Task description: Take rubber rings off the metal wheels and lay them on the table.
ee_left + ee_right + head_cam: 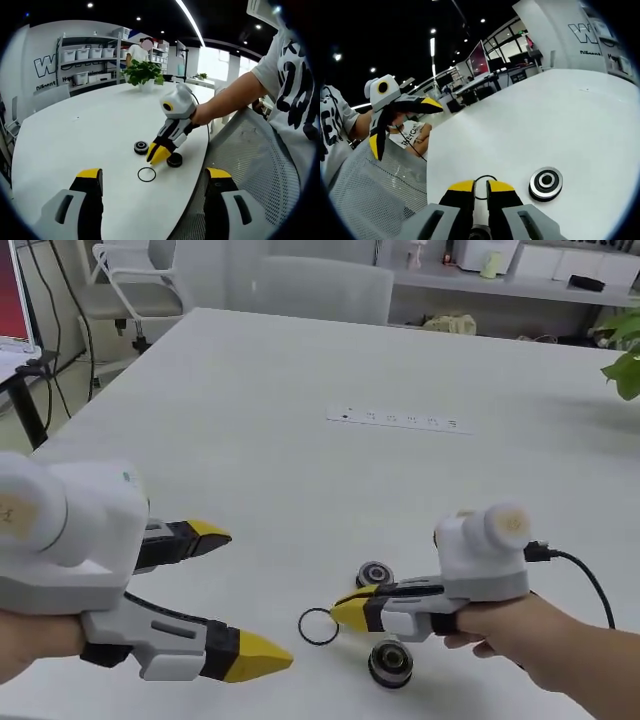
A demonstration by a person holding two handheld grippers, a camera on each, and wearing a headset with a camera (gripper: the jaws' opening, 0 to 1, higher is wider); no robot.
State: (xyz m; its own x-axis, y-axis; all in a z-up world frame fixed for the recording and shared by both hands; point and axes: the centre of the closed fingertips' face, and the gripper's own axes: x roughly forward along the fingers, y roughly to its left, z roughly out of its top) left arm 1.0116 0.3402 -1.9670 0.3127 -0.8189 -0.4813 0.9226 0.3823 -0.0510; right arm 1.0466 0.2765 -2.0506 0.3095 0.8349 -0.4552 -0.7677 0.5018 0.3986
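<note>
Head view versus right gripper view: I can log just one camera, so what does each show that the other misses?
Head view extras: a second metal wheel nearest the person, and a power strip mid-table. Right gripper view extras: a mesh chair and the person's printed shirt. Shared: the loose rubber ring lying by the right tool, the farther wheel, and the open left tool.

a black rubber ring (299, 626) lies flat near two metal wheels (375, 574).

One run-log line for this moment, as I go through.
left gripper: open, empty | right gripper: shut, tips by rubber ring | rubber ring: flat on table | far wheel, near wheel: on table beside it
</note>
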